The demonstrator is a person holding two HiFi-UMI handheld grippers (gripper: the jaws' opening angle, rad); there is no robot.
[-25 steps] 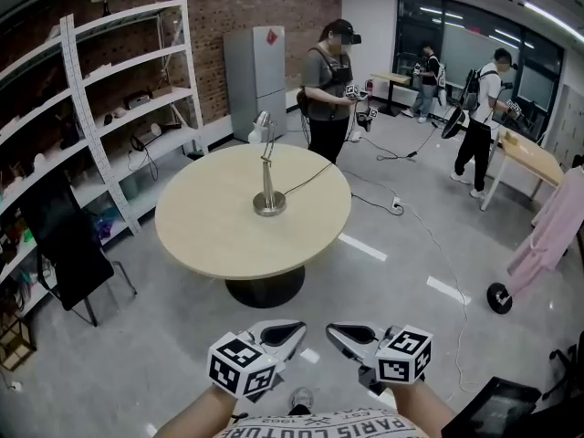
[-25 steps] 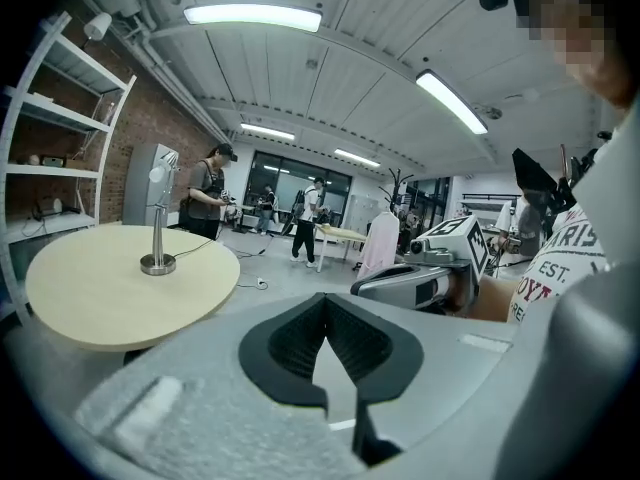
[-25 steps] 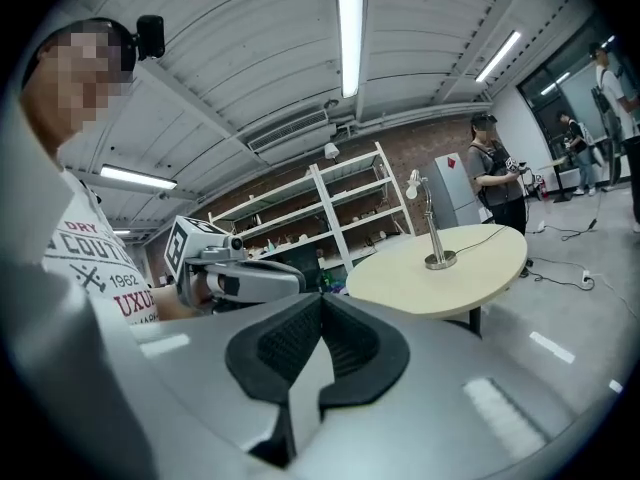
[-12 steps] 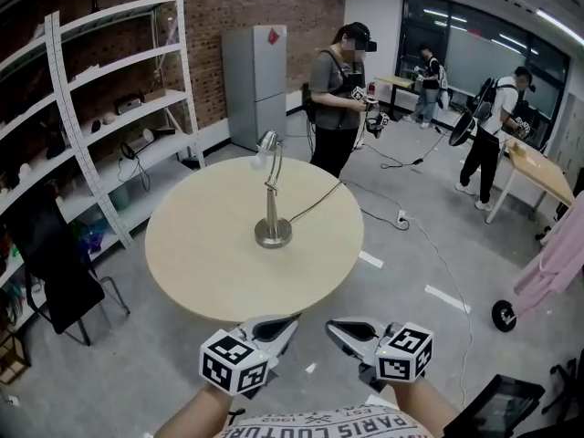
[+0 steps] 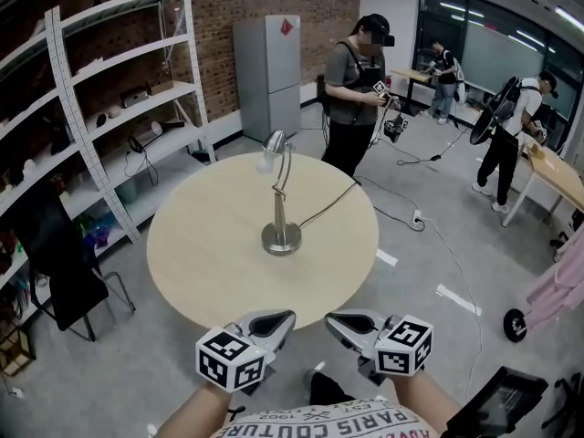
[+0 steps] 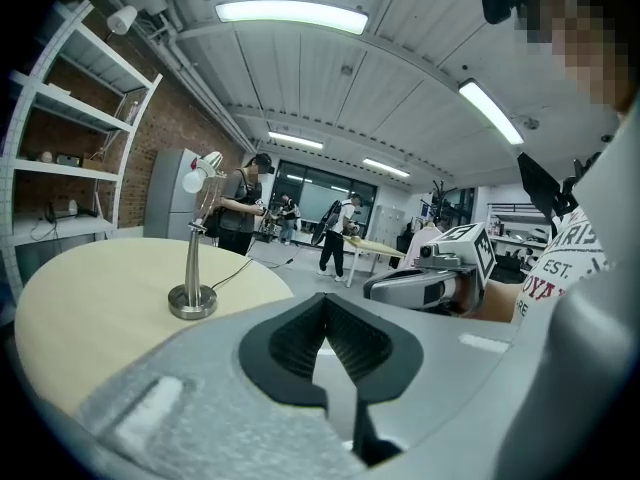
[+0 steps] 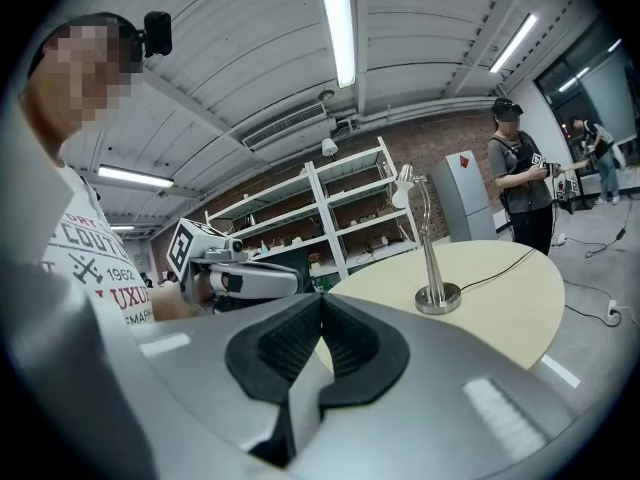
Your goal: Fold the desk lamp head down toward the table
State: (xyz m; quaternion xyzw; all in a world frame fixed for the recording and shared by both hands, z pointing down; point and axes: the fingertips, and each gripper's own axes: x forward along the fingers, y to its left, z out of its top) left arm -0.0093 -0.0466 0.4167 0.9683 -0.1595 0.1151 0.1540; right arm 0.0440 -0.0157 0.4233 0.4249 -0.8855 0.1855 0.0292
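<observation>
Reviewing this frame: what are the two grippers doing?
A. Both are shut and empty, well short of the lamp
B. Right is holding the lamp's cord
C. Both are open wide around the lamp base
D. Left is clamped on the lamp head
A: the left gripper and right gripper have their jaws together on nothing at the table's near side, while the desk lamp stands untouched near its middle.

"PARIS COUTUR" on the shirt (image 5: 315,424)

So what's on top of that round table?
Just a desk lamp, standing upright near the middle, and its cord running off the far edge of the table. Whatever lies under the lamp's base is covered.
</observation>
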